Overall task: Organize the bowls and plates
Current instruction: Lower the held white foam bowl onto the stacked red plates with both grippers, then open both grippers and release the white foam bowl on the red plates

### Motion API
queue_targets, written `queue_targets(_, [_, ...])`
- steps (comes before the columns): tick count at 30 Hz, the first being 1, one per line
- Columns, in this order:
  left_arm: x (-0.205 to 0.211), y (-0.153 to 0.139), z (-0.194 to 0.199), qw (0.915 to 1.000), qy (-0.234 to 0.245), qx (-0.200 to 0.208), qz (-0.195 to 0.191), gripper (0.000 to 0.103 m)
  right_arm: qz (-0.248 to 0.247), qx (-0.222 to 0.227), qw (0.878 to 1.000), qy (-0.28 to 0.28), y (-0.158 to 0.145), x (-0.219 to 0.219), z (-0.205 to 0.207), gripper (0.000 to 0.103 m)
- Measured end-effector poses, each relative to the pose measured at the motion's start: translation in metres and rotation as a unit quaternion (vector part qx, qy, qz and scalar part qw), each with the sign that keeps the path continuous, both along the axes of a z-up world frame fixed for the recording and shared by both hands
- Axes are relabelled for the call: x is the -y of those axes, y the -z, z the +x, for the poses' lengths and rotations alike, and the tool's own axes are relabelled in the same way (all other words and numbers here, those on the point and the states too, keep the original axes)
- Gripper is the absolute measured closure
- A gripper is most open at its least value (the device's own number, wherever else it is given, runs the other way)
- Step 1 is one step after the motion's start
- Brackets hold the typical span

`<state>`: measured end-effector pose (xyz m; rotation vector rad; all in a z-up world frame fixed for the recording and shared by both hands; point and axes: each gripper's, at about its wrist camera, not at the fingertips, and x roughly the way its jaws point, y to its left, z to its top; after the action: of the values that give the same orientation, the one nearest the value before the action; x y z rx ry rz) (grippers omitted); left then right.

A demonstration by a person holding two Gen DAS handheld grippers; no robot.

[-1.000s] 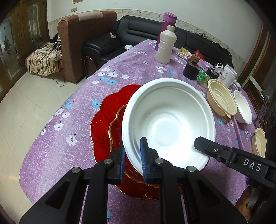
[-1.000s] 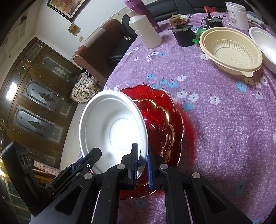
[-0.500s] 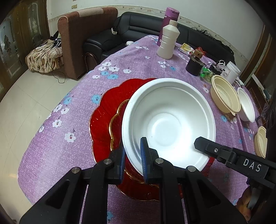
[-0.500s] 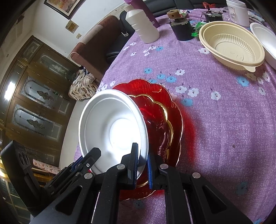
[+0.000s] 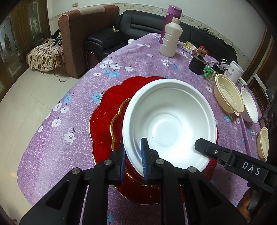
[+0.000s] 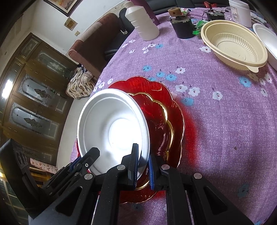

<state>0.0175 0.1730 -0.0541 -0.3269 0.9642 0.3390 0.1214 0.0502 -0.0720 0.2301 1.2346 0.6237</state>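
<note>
A white foam bowl (image 5: 166, 124) hangs tilted over two stacked red plates: a large scalloped one (image 5: 107, 110) with a smaller gold-rimmed one (image 5: 119, 124) on it. My left gripper (image 5: 133, 150) is shut on the bowl's near-left rim. A finger of my right gripper (image 5: 204, 147) lies on the rim at the right. In the right wrist view the bowl (image 6: 112, 128) leans left, and my right gripper (image 6: 143, 155) holds its rim between the blue pads. There the left gripper (image 6: 86, 161) grips the opposite rim, above the red plates (image 6: 174, 110).
On the purple flowered tablecloth (image 5: 52, 147), far right, sit a cream ribbed bowl (image 5: 226, 97), a small white bowl (image 5: 249, 107) and another cream bowl (image 5: 263, 145). A white bottle (image 5: 170, 41), a purple flask (image 5: 170, 15), a dark cup (image 5: 196, 65) and a white jar (image 5: 236, 71) stand at the back.
Both grippers keep hold of the white bowl over the red plates. The right gripper's pads look a touch further apart; the scene has barely shifted.
</note>
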Motion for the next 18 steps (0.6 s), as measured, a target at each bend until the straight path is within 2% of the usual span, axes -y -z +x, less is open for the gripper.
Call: queue_targets(18, [-0.0043,0.0047,0.0015,0.9997,-0.017,-0.009,-0.016,0.088,-0.014,0.006,1.0,-0.009,0.0031,-0.0087,0.0037,0.09])
